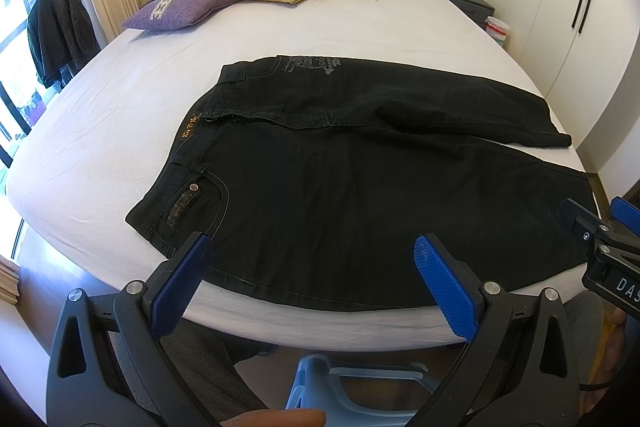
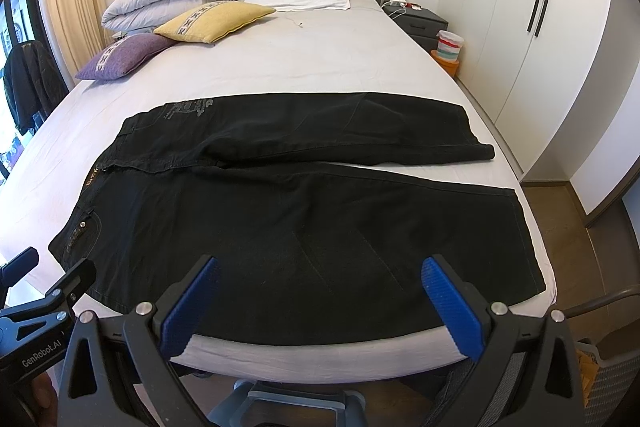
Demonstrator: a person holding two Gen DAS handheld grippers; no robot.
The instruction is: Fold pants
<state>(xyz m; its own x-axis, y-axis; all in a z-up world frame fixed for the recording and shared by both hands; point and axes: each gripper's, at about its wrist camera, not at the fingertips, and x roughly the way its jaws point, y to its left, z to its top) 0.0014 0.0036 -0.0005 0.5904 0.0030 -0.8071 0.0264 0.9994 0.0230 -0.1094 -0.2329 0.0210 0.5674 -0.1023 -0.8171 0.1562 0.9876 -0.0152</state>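
Black denim pants (image 2: pixel 280 227): spread flat across the bed (image 2: pixel 320 75) along its near edge, waistband toward the left edge, legs parted toward the right. Likely heavy, limp, grippy; best pinched at waistband and hem. Left gripper (image 1: pixel 312 267), right gripper (image 2: pixel 320 287): jaws apart, empty, hovering at the near edge.

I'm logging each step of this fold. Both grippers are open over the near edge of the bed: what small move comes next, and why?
Probably lower the left gripper onto the near waistband corner of the black jeans. The jeans lie flat on the bed with legs spread apart, and both jaws stand open, holding nothing, so a grasp likely precedes folding one leg over the other.
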